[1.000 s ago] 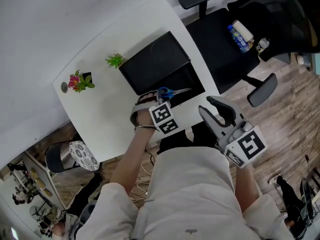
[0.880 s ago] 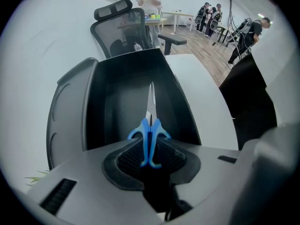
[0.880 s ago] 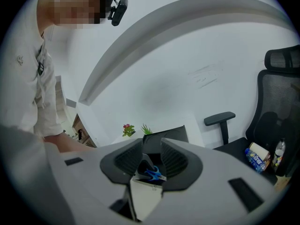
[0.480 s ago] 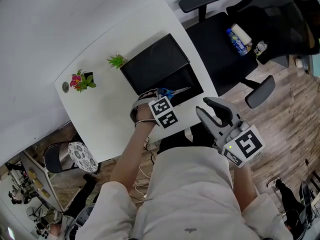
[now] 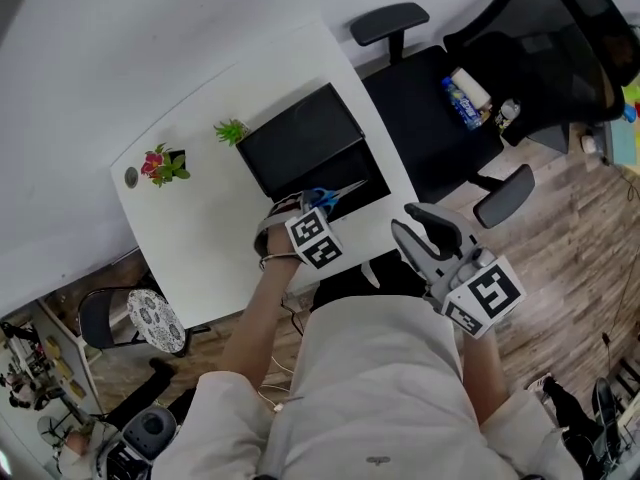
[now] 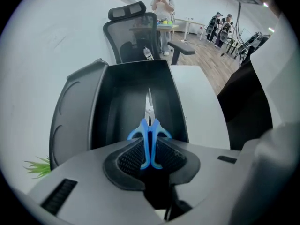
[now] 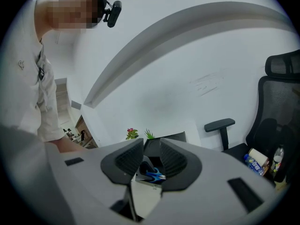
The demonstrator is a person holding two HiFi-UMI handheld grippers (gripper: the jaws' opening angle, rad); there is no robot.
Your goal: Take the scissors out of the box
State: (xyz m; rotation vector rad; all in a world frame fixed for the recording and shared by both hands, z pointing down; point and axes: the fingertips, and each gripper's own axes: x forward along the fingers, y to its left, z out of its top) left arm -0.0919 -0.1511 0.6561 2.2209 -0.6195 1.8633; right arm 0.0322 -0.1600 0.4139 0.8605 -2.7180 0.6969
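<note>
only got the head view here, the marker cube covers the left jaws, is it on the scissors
Observer: Yes. In the left gripper view the pads of the left gripper press the blue handles of the scissors; its jaws have just been closing.
Operator: anything in the right one
Observer: No. The right gripper view shows the right gripper with jaws apart, nothing between them, though they have just been closing.

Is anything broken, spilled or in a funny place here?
Nothing is broken or spilled. One funny spot: a bottle and other small things lie on the office chair's seat, not on the table. The left gripper's jaws have just been closing on the blue scissors, held over the open black box.
</note>
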